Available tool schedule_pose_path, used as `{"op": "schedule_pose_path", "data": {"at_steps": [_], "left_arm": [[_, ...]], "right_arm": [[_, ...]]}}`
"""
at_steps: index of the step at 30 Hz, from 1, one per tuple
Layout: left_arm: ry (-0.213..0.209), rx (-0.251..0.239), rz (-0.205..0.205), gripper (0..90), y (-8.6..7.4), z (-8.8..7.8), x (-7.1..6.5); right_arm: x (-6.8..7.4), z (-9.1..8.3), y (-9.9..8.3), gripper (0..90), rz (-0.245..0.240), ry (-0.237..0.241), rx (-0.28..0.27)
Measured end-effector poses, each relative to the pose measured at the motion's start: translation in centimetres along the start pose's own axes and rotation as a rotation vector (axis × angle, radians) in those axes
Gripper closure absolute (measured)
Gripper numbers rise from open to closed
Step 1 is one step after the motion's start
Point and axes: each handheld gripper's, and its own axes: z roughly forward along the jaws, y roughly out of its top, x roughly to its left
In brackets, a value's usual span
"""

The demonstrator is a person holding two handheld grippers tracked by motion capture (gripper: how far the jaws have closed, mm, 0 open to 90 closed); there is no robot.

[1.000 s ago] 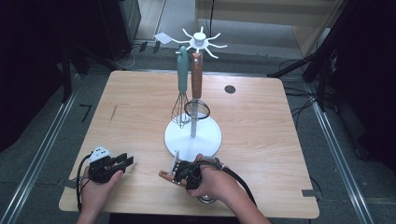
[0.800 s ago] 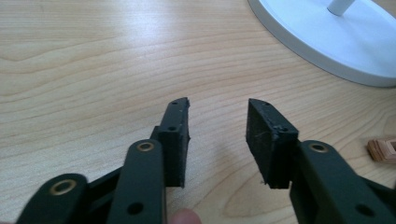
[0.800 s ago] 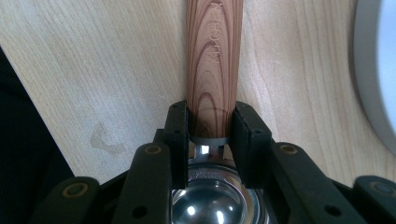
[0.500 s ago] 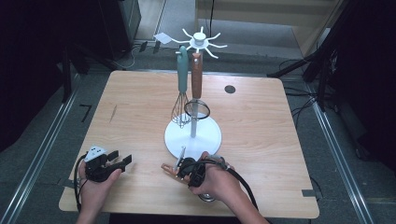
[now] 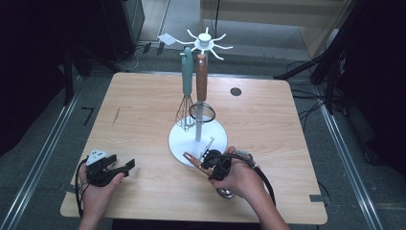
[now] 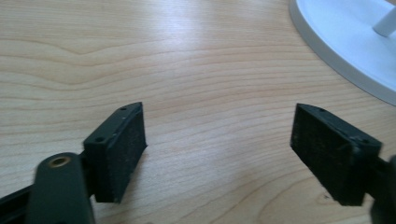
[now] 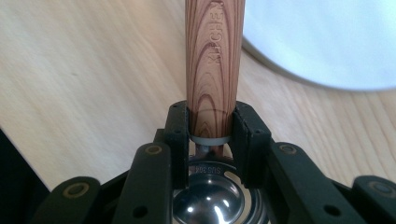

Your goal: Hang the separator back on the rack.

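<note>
High view: on the wooden desk [image 5: 143,110] stands a white utensil stand [image 5: 198,139] with a round base, a post and a ring of hooks at the top. A whisk with a teal handle [image 5: 186,88] and a wood-handled strainer [image 5: 201,91] hang from it side by side. Near the front edge, the right hand-held gripper [image 5: 203,162] is clamped on a wood-handled scoop [image 5: 194,159], whose handle points left and lies just beside the base of the stand. The right gripper view has the wooden handle [image 7: 215,60] running up between the two pads, gripped at its lower end by the metal collar, with the shiny steel bowl [image 7: 208,203] sitting below, inside the gripper's frame. At front left, well apart from the stand, the left hand-held gripper [image 5: 120,167] rests low over the desk, its jaws just opened wide. The left gripper view shows bare wood between its pads [image 6: 122,149], and the edge of the stand's white base [image 6: 327,51] at upper right.
</note>
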Motion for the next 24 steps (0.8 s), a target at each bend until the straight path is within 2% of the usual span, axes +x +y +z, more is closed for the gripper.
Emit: {"op": "schedule_pose_path", "data": {"at_steps": [5,13,20,24], "left_arm": [[0.008,-0.002,-0.01,13.5,0.0,0.0,0.1],[0.011,0.001,-0.011,11.1,0.0,0.0,0.1],[0.017,-0.006,-0.021,10.6,0.0,-0.1,0.2],[0.016,-0.008,-0.017,10.1,0.0,-0.1,0.2]], "right_arm": [[-1.8,-0.3,-0.9,71.2,0.075,-0.011,-0.03],[-4.6,-0.9,-2.8,71.1,0.16,-0.033,-0.092],[-6.6,-1.4,-4.5,71.1,0.243,-0.052,-0.19],[-7.0,-1.6,-5.1,71.1,0.267,-0.063,-0.237]]}}
